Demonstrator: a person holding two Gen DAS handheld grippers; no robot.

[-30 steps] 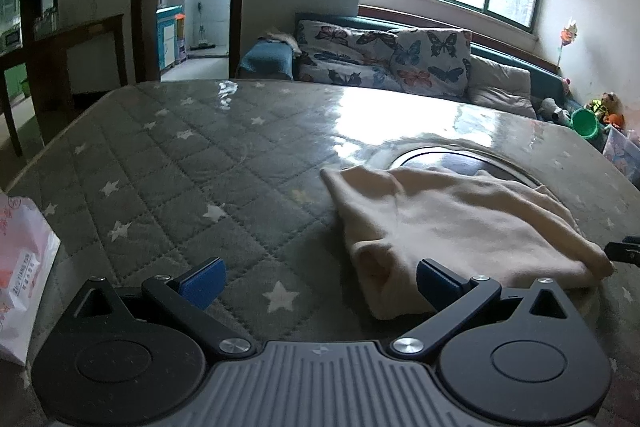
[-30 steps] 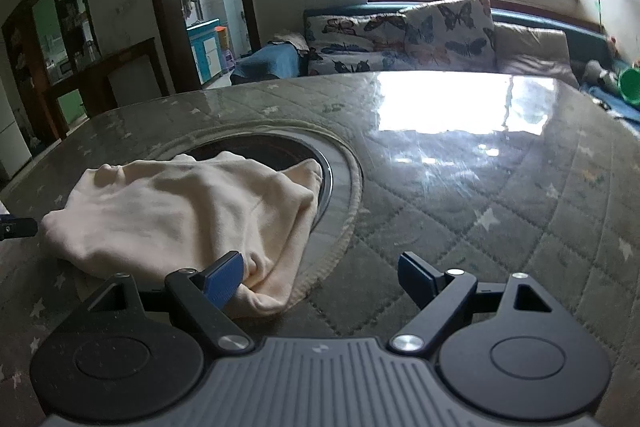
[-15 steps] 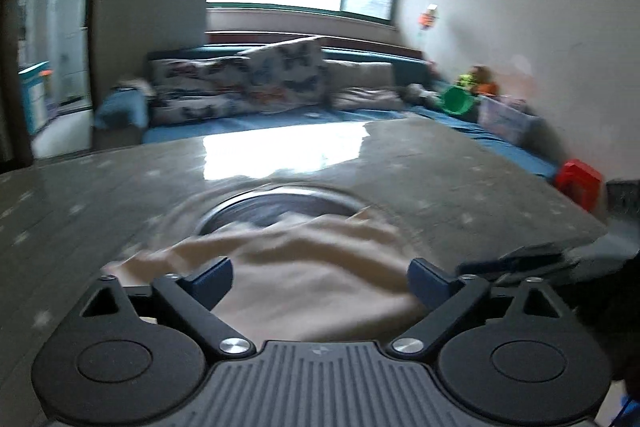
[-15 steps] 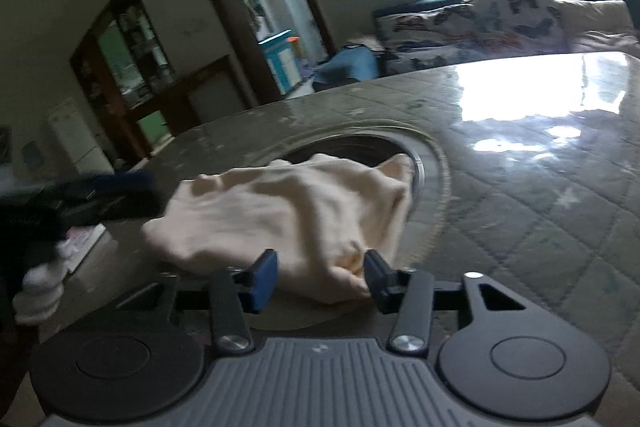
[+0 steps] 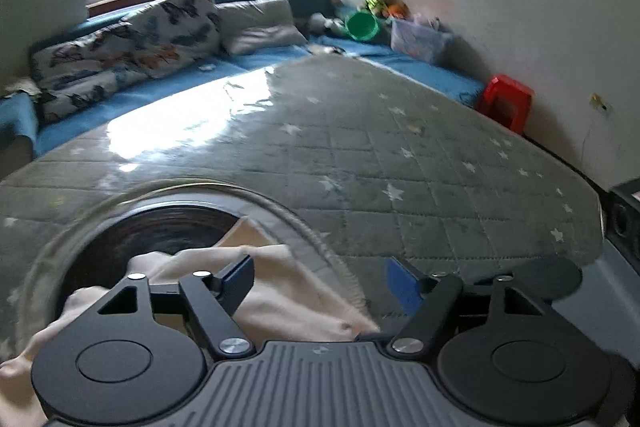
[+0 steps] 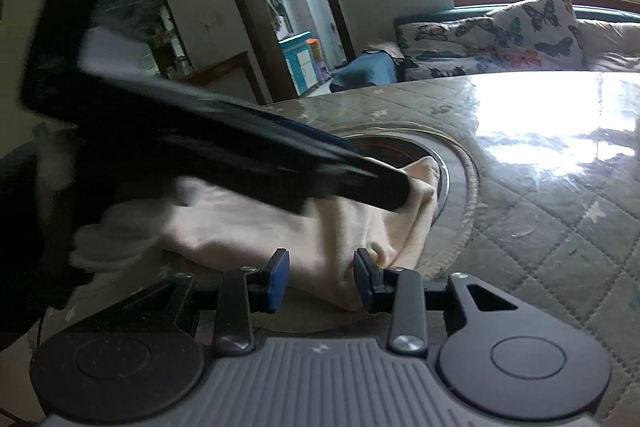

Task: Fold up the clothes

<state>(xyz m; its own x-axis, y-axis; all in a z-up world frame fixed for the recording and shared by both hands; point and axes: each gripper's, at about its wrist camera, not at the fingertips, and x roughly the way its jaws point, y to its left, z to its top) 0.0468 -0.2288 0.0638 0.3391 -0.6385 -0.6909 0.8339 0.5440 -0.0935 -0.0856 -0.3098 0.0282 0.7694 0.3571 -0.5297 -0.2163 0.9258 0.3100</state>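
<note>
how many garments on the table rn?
1. A cream garment lies bunched at the round inset's edge, a corner between the right claw pads. Claws block part of the table, so more could hide.

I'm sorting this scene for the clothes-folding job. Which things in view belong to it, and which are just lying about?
Belongs to the job:
- cream garment, bunched on the quilted table
- right gripper, jaws narrowed around a fold of the garment's near corner
- left gripper, jaws wide apart over its far corner

Just lying about:
- butterfly cushions
- green bucket
- red stool
- clear storage box
</note>
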